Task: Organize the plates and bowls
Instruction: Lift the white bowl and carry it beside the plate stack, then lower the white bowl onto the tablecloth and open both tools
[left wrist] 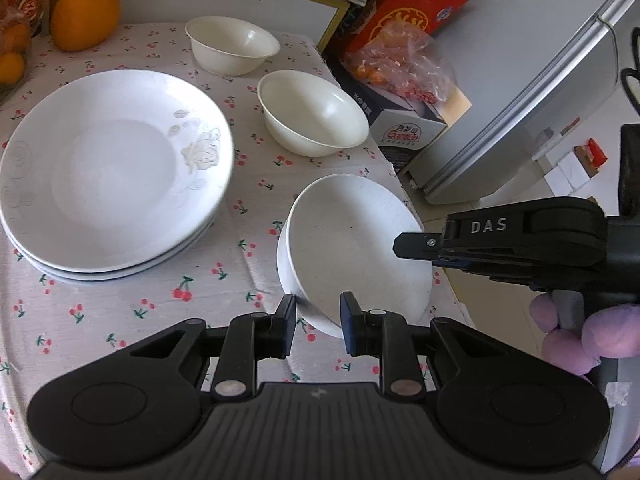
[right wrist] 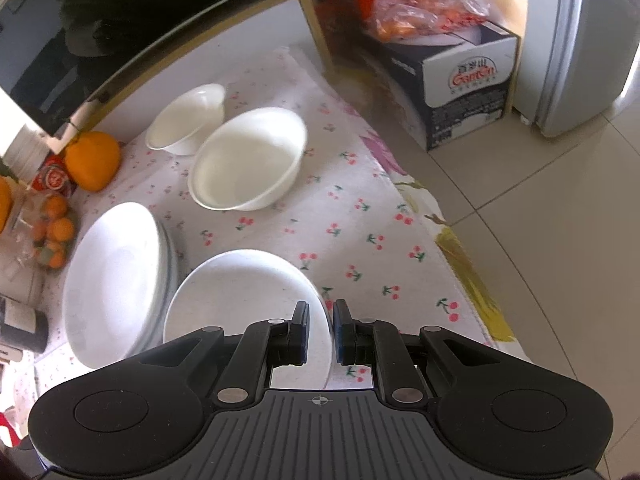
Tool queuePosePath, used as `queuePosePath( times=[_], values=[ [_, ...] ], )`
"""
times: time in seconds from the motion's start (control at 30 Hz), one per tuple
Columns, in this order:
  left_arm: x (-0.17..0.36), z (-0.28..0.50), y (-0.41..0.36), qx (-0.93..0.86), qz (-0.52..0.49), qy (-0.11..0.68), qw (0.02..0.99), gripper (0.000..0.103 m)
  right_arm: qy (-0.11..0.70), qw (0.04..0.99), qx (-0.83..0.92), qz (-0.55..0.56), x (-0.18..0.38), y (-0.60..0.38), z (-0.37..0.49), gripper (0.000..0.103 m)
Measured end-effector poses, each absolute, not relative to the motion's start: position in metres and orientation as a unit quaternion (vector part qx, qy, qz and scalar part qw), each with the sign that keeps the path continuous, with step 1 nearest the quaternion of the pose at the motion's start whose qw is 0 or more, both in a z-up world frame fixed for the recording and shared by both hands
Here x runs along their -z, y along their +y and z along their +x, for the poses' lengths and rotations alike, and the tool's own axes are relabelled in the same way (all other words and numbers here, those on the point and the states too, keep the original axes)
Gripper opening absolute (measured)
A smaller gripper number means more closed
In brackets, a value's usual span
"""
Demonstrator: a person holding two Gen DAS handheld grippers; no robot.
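— Two grippers share one dish: the left gripper (left wrist: 318, 314) pinches the near rim of the tilted white bowl (left wrist: 352, 240), and the right gripper (right wrist: 320, 320) is clamped tight on its right rim, holding it just above the cherry-print cloth (left wrist: 120, 312) near the table's right edge.

— How will it handle?

— Glazed ceramic, I'd judge: stiff, slick, fairly heavy, quick to chip. The rim is the only real purchase (the wall curves away underneath), so opposite edges suit it.

— And beyond it?

— Left, the stacked plates (left wrist: 112, 176); farther, a middle bowl (left wrist: 312, 114), then the far bowl (left wrist: 232, 44).

— Do the views differ?

— The left wrist view shows the right gripper side-on, plus gloved fingers (left wrist: 580, 336). The right wrist view shows the floor tiles (right wrist: 540, 208) past the cloth's edge, and small oranges (right wrist: 54, 224) far left.
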State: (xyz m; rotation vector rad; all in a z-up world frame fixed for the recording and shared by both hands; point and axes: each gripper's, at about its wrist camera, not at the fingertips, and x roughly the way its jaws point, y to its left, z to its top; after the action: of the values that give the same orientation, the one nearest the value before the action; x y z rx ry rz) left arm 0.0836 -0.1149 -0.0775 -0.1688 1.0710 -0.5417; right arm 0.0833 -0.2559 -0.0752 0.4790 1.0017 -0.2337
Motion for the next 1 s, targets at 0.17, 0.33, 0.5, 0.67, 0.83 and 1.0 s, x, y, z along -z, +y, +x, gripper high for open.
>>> queuePosePath(
  times=[0.17,0.33,0.5,0.67,0.83,1.0],
  values=[
    [0.082,0.085,-0.117,0.252,-0.079,0.508,0.820,0.022,0.485,0.836,0.114,0.232,0.083,-0.261,0.086,0.013],
    [0.082,0.085,-0.116,0.254,-0.082,0.507,0.819,0.022,0.487,0.833,0.112,0.235,0.085,-0.262,0.089,0.014],
    [0.081,0.086,-0.114,0.260,-0.088,0.510,0.815,0.023,0.492,0.828,0.112,0.244,0.087,-0.263,0.090,0.016],
    [0.077,0.085,-0.111,0.270,-0.090,0.505,0.815,0.032,0.491,0.827,0.104,0.255,0.087,-0.265,0.091,0.017],
    [0.071,0.084,-0.112,0.273,-0.077,0.497,0.820,0.055,0.489,0.824,0.097,0.270,0.086,-0.268,0.091,0.023],
    [0.064,0.083,-0.113,0.273,-0.058,0.486,0.828,0.069,0.481,0.824,0.089,0.285,0.084,-0.270,0.091,0.041]
  ],
)
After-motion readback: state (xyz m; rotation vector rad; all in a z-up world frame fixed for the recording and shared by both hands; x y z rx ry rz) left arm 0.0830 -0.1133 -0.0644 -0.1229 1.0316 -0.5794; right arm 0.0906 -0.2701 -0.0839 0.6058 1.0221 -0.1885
